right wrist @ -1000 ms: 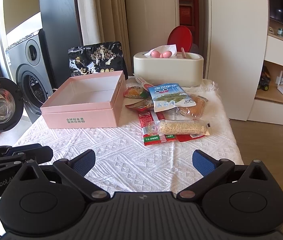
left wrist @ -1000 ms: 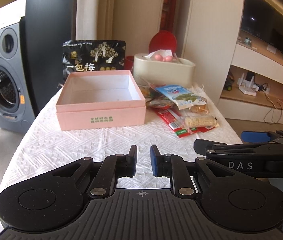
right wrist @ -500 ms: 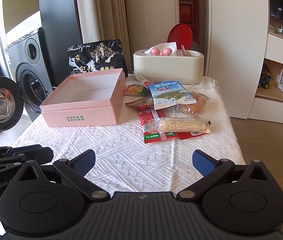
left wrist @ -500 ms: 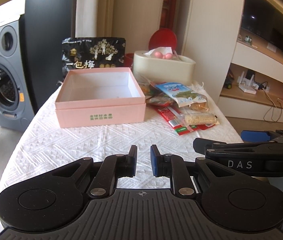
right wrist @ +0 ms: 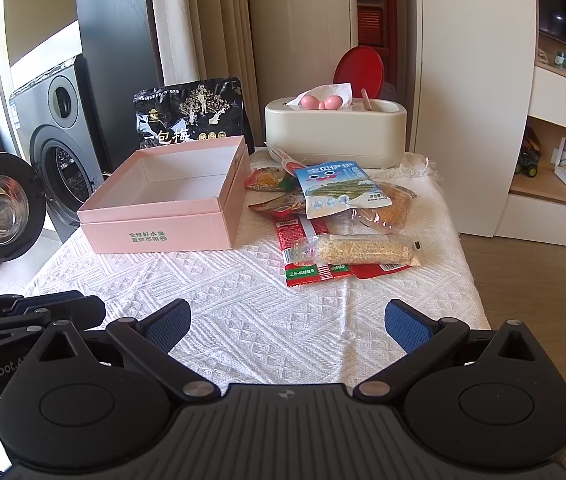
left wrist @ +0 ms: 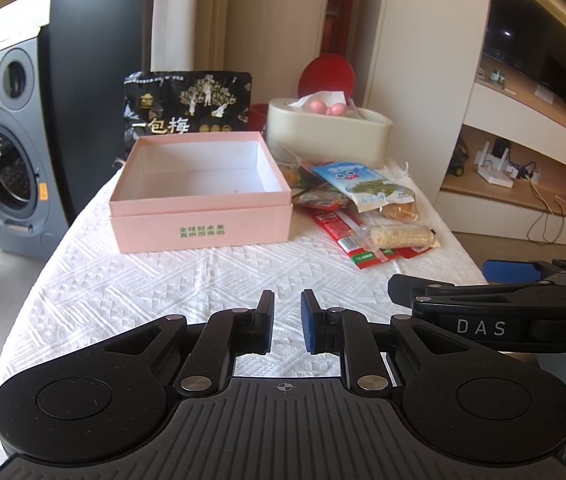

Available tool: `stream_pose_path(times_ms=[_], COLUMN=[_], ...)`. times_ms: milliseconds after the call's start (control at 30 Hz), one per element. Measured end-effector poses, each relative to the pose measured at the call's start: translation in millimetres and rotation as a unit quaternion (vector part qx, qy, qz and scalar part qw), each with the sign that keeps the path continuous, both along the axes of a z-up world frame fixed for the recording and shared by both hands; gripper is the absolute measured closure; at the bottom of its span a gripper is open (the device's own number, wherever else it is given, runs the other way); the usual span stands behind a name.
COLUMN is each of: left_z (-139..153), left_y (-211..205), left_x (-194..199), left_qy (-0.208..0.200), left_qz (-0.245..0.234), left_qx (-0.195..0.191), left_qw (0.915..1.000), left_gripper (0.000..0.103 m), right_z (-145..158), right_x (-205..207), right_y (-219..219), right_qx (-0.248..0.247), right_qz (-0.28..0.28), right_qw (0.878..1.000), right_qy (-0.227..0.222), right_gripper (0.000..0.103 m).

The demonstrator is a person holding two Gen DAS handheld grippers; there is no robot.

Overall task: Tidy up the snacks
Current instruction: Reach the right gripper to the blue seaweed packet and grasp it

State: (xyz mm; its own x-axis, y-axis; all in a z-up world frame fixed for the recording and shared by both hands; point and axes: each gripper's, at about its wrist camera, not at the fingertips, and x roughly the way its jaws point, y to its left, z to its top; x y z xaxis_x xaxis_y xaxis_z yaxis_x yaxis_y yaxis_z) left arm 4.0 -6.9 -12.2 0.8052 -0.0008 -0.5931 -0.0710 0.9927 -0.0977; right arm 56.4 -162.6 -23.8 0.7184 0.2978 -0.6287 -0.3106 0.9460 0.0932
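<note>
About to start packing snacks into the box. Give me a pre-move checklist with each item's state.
1. Pink box open and empty: ok.
2. Box upright on the tablecloth, left of the snacks: ok.
3. Cereal bar on top of the pile, nothing covering it: ok.
4. Right gripper open, nothing between its fingers: ok.
5. Left gripper ready to grasp: not ok, it is shut, holding nothing.
6. Both grippers short of the snacks, bare cloth between: ok.
</note>
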Motion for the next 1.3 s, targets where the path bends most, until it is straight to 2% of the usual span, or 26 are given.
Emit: stream_pose_path(times_ms=[133,233,367,433,500,600,667,733,867,1033,1100,1167,1200,1233,1300], left_z=[-3.0,-6.3,-19.2,-26.4,-32.4,-35.9,-37.7,-41.0,-49.6,-55.7,-57.8,-59.2,-59.4,-59.7,-59.7], left_y=[1.7,8.8,28.3,36.8,41.7,40.4,42.7,50.5,75.2,111.9,123.0,130.1,131.7,132.3,129.7], left_x=[4.8,16.5,46.3,60.4,73.6,92.1,104.0,117.8,136.4,137.5,134.9,131.2,129.4,128.2,126.2], left_qy=[0.006,0.003,0.012,0.016,0.021,0.011,0.001,0.005,0.022,0.032,0.032,0.031,0.03,0.03,0.032], left_qz=[0.002,0.011,-0.009,-0.033,-0.044,-0.031,-0.045,-0.048,-0.009,0.04,0.064,0.071,0.067,0.061,0.048], left_qx=[-0.002,-0.012,-0.074,-0.116,-0.136,-0.102,-0.09,-0.093,-0.093,-0.113,-0.115,-0.121,-0.127,-0.133,-0.145], left_qw=[1.0,0.9999,0.9972,0.9926,0.9895,0.9942,0.9949,0.9945,0.9953,0.9923,0.9908,0.9896,0.9892,0.9888,0.9878], left_gripper=[0.084,0.084,0.084,0.084,0.084,0.084,0.084,0.084,0.084,0.085,0.085,0.084,0.084,0.084,0.084], right_z=[-2.3,-3.5,-11.2,-17.3,-22.6,-28.5,-29.8,-30.7,-31.5,-48.2,-58.0,-61.2,-59.7,-57.0,-49.8], right_x=[3.8,7.2,25.3,43.2,59.4,83.0,102.1,122.3,170.7,225.5,235.5,236.2,233.0,228.1,216.3], right_y=[-0.5,-2.9,-10.4,-17.0,-21.5,-14.8,-5.1,5.9,19.1,32.6,36.6,32.4,29.4,26.4,19.3], right_qx=[-0.004,-0.014,-0.047,-0.047,-0.037,-0.046,-0.052,-0.056,-0.055,-0.062,-0.077,-0.067,-0.06,-0.053,-0.035], right_qz=[0.0,0.005,0.018,0.024,0.027,0.044,0.052,0.057,0.041,0.035,0.034,0.028,0.028,0.032,0.044], right_qw=[1.0,0.999,0.995,0.996,0.997,0.996,0.995,0.995,0.996,0.997,0.996,0.997,0.998,0.998,0.998], right_qy=[-0.002,-0.031,-0.09,-0.072,-0.06,-0.06,-0.062,-0.063,-0.058,-0.007,0.009,0.012,0.01,0.009,0.013], right_gripper=[0.0,0.0,0.0,0.0,0.0,0.0,0.0,0.0,0.0,0.0,0.0,0.002,0.012,0.017,0.018])
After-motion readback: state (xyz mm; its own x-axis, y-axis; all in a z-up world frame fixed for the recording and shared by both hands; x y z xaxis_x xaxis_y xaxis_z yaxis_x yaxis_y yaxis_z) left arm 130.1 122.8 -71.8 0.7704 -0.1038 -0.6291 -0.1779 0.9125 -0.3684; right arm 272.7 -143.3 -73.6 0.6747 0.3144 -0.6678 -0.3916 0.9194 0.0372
